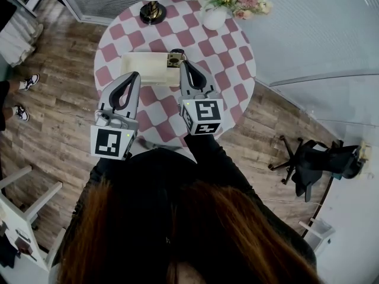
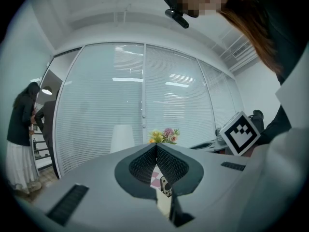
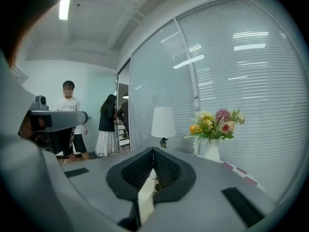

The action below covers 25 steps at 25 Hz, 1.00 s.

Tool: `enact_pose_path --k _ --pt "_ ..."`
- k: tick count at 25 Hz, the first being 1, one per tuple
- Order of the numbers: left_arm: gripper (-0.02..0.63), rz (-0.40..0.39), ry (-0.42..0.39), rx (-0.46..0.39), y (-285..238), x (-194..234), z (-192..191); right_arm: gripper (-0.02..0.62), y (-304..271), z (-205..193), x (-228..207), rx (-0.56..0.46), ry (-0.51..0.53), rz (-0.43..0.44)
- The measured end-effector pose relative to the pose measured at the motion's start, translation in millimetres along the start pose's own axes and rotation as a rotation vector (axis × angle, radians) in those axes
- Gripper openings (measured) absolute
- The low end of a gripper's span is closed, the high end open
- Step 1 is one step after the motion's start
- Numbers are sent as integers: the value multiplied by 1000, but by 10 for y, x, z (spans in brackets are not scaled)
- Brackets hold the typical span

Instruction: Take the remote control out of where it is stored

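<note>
The head view shows the round desk [image 1: 234, 58] in pink-and-white checks. The left tool [image 1: 135, 76] hangs toward its near-left edge, jaws pressed together on nothing. A cream rectangular box [image 1: 145, 65] lies mid-desk with the dark remote control [image 1: 176, 58] at its right end. Only the left gripper view shows its buttons. The right tool [image 1: 185, 64], also closed and empty, is just beside it

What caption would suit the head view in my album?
Seen from above: left gripper and right gripper, both shut, poised near a cream box and remote on a checkered table.
</note>
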<state>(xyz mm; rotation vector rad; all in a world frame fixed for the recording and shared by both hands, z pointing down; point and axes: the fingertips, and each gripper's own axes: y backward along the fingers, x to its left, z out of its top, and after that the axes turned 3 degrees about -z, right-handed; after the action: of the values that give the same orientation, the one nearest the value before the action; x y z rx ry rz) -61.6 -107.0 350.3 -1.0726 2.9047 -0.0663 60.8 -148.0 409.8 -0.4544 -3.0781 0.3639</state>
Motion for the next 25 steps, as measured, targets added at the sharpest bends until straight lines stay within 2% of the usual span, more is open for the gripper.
enact_pose_path --k 8,12,25 --pt "9 15 -9 15 44 -1 -20 15 -334 -373 -98 88 14 -56" --pt "9 6 -9 -4 44 -12 -25 15 -465 -571 -135 130 5 -78" --pt "9 0 -14 4 70 -16 -15 17 -642 -1022 -153 211 -27 -129"
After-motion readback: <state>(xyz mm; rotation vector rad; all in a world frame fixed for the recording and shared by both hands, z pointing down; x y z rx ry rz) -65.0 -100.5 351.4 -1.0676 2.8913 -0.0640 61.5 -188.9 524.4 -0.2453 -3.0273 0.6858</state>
